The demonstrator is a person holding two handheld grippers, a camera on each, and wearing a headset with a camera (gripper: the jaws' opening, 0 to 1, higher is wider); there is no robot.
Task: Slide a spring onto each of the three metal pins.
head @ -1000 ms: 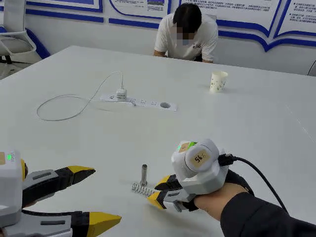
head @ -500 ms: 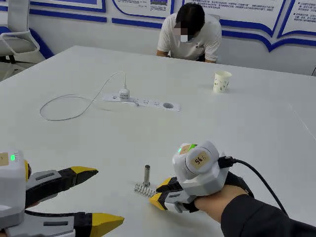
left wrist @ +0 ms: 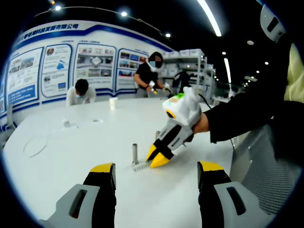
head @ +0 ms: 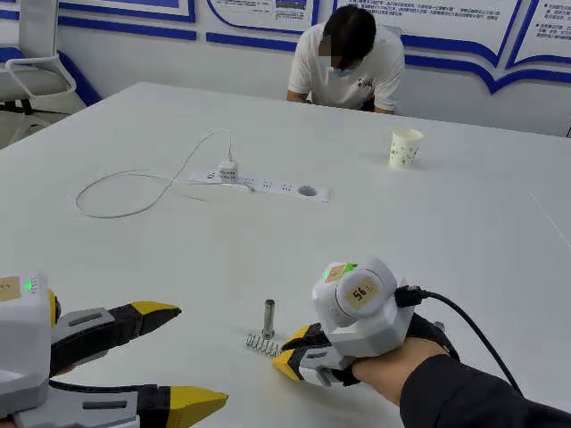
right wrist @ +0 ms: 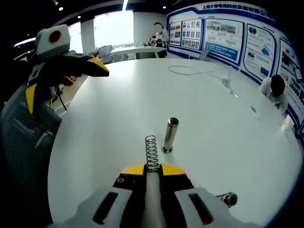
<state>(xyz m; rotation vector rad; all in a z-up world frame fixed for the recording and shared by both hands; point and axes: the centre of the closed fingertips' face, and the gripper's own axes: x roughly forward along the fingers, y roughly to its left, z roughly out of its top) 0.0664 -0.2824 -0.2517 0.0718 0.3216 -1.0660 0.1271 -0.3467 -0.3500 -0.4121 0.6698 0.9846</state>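
Coiled spring [right wrist: 151, 152] flat beside upright metal pin [right wrist: 169, 135]

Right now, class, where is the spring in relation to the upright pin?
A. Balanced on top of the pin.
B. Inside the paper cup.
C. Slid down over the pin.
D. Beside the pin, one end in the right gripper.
D: the right gripper view shows the spring reaching out from the shut right gripper alongside the pin, which stands bare.
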